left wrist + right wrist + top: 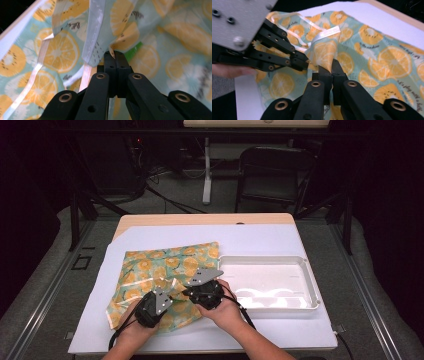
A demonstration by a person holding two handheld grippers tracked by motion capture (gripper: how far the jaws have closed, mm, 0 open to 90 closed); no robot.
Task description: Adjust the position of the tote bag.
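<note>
A pale green bag [165, 262] printed with orange citrus slices lies on the white mat, left of centre. My left gripper [170, 296] is shut on a raised edge of the bag, and in the left gripper view [115, 53] a thin fold of it is pinched between the jaw tips. My right gripper [185, 292] is shut on the opposite raised edge, close beside the left one. In the right gripper view [331, 65] its jaws clamp the film, and the left gripper [305, 61] bites the bag just to the left. A white strip [325, 32] runs along the bag's lifted rim. Something green [133, 48] shows through the film.
A white rectangular tray [312, 287] lies to the right of the bag, holding nothing. The white mat [260, 237] covers most of the wooden table [200, 218]. A black chair [272, 170] and stand legs are beyond the far edge.
</note>
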